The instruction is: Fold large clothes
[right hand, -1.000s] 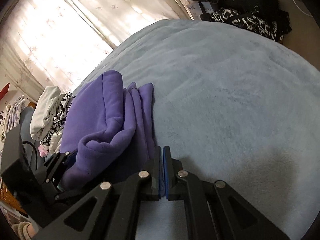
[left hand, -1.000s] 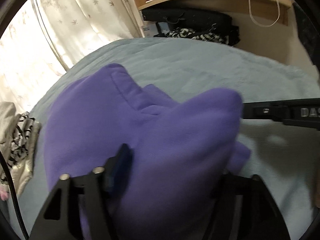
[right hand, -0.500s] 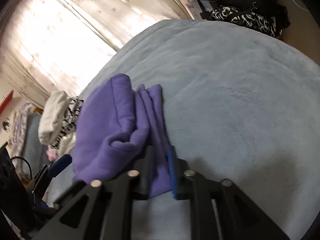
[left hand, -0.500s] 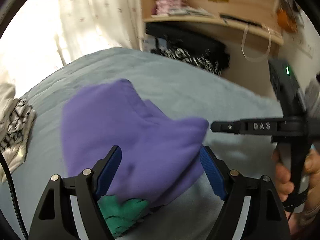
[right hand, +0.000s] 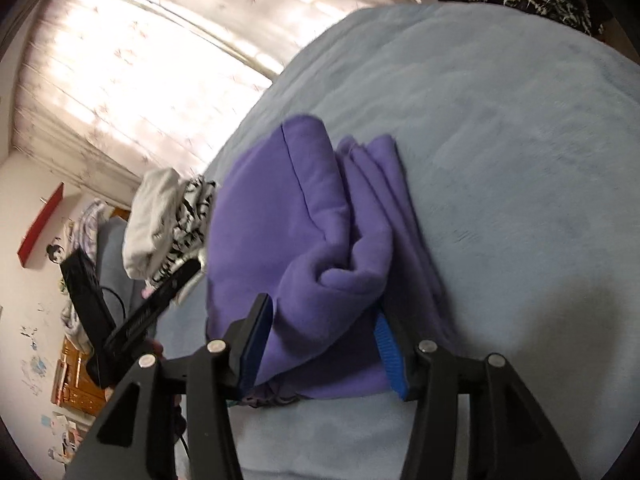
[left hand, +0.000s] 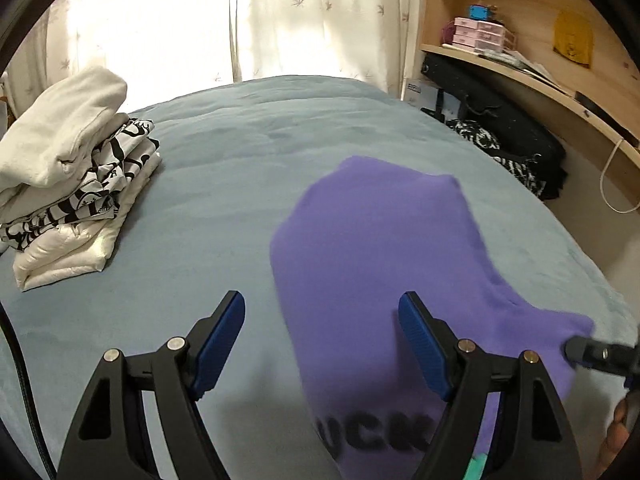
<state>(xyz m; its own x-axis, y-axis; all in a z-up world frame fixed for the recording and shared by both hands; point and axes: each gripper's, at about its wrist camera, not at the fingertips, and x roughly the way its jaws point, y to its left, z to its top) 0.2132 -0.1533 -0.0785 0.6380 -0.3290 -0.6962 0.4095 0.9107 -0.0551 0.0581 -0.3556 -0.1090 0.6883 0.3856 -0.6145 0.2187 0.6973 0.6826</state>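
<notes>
Both grippers, left gripper (left hand: 320, 316) wide apart and right gripper (right hand: 320, 324) just opening, are held unclamped over a purple garment (left hand: 384, 248) printed with blurred dark lettering on a blue-grey bed (left hand: 224, 184).

purple garment (left hand: 384, 248) blurred, lettering cut off below

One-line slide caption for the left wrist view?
Open left gripper above a folded purple fleece garment on a grey-blue bed.
</notes>
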